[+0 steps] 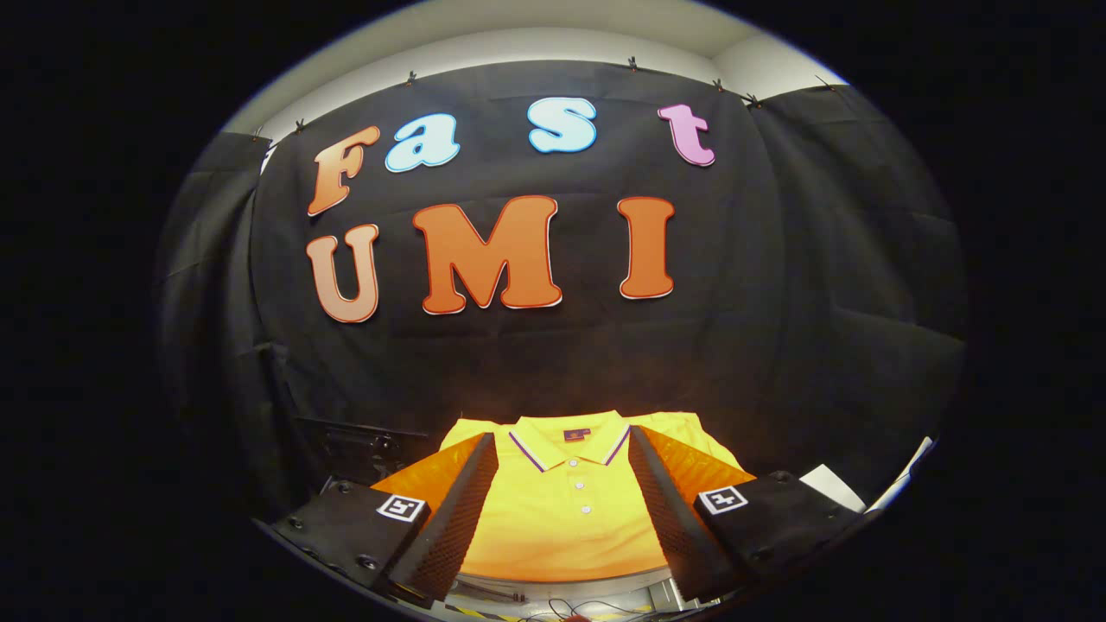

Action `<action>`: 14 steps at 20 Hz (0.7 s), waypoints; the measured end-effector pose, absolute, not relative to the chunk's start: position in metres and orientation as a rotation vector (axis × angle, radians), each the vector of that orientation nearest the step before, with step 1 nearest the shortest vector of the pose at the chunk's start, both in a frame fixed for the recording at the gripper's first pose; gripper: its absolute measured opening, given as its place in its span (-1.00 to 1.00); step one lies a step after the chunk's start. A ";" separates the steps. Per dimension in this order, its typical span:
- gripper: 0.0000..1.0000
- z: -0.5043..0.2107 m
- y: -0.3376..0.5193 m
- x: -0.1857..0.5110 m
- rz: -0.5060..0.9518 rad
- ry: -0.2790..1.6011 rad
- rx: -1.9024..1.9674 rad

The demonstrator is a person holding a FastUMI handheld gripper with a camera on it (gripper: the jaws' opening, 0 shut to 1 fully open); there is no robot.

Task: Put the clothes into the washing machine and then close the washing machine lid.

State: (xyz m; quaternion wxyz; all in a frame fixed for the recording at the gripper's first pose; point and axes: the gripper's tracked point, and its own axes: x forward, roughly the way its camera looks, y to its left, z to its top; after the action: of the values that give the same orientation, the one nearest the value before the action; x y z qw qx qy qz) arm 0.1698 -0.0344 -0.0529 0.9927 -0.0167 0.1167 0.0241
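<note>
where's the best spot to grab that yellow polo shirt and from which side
Probably the button placket just below the collar of the yellow polo shirt. It lies flat, collar away, between the open gripper fingers, so come straight down from above and pinch up a fold.

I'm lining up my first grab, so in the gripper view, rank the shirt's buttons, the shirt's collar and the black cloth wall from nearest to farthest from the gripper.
The gripper has its jaws open, apart from the shirt.
1. Buttons: between the jaws, on the yellow shirt.
2. Collar: just beyond the fingertips.
3. Black cloth wall: behind the shirt.
</note>
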 end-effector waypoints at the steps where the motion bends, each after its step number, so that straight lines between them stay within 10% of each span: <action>1: 0.98 -0.061 -0.036 0.180 0.054 0.254 -0.027; 14: 0.98 -0.173 -0.055 0.281 0.054 0.548 -0.046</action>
State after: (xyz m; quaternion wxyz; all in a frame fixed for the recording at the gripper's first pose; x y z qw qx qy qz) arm 0.2806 -0.0554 -0.1729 0.9621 -0.0227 0.2706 0.0265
